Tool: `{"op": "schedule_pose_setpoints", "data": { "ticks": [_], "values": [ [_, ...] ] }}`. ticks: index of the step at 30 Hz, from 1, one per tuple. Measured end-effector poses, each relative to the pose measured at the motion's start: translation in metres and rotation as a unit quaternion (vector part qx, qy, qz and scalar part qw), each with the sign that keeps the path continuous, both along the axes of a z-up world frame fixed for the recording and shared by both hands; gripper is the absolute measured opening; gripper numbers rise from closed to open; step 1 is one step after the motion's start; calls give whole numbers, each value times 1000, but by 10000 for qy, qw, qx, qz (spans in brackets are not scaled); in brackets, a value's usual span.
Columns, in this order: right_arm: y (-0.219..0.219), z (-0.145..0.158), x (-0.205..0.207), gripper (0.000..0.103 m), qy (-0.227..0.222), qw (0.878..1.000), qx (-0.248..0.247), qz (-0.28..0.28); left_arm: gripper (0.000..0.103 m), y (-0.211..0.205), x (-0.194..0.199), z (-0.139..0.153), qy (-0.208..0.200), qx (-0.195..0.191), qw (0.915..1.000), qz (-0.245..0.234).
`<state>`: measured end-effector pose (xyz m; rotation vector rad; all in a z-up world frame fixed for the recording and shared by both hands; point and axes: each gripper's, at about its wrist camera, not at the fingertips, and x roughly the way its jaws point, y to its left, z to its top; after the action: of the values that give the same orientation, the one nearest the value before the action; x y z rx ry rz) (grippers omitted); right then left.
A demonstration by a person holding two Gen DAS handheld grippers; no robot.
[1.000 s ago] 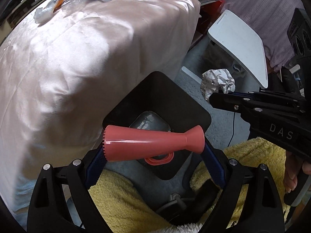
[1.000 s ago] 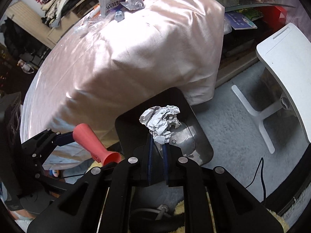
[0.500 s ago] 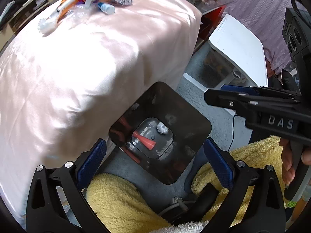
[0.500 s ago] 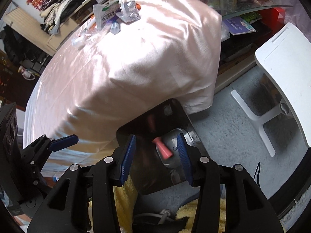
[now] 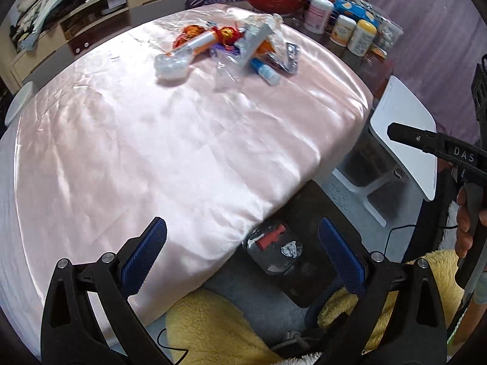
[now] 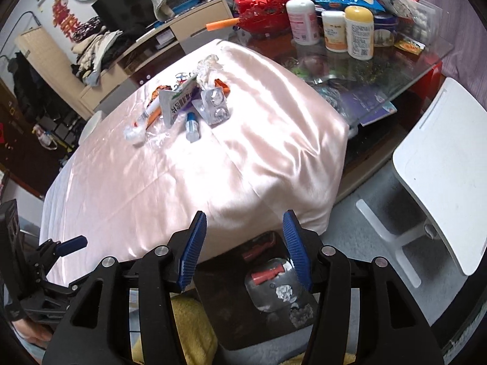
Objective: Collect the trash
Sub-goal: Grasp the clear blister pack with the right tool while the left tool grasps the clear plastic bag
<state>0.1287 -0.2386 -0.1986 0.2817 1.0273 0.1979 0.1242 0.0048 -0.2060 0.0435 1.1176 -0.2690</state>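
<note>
Satin, pale pink, covers the worktop [image 5: 182, 152]. I find both tongs empty: the left tongs [image 5: 242, 252] stand wide apart, and the right tongs [image 6: 245, 252] are likewise parted, nothing between their blue pads.

Both hang over the near edge of the worktop, above the black bin [image 6: 274, 304] on the floor. I judge they sit there because that is the drop point — a red cone [image 6: 268, 272] and a foil ball [image 6: 284, 292] already lie at the bin's bottom.

Trash [image 5: 231, 48] still to collect sits in one pile at the far end of the worktop, well apart from both tongs. In it I note:
- a blue-capped vial [image 6: 191, 126], long axis running toward me and away, cap at the far end;
- a white-and-orange tube [image 5: 188, 48], lying slantwise, its bulbous end nearer and to the left;
- a blister pack [image 6: 215, 105], flat;
- crumpled plastic wrap [image 6: 208, 68], heaped on top.

Bottles [image 6: 359, 32] on the glass table beyond look like stock, not trash — my judgement only.
</note>
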Motion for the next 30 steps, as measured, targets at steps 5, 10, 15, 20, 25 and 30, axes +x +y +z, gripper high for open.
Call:
{"op": "schedule_pose_setpoints", "data": {
  "ticks": [5,10,15,20,25,30],
  "values": [
    [20,3,38,54,-137,9997,-68,208,95,17,32,6,-123,-43,9998,136],
    [35,0,81,53,-189,9993,-72,310,95,13,69,5,-222,-13,9996,163],
    [44,-8,118,52,-209,9991,-25,363,90,2,108,0,-277,-136,9995,71],
    [49,-18,146,51,-178,9989,32,427,73,-7,142,-11,-134,-352,9993,3],
    [54,-30,165,51,-95,9987,91,484,68,-17,162,-20,-85,-383,9992,-85],
    [57,-40,177,39,21,9982,210,558,50,-21,174,-34,50,-455,9989,-117]
  ]
}}
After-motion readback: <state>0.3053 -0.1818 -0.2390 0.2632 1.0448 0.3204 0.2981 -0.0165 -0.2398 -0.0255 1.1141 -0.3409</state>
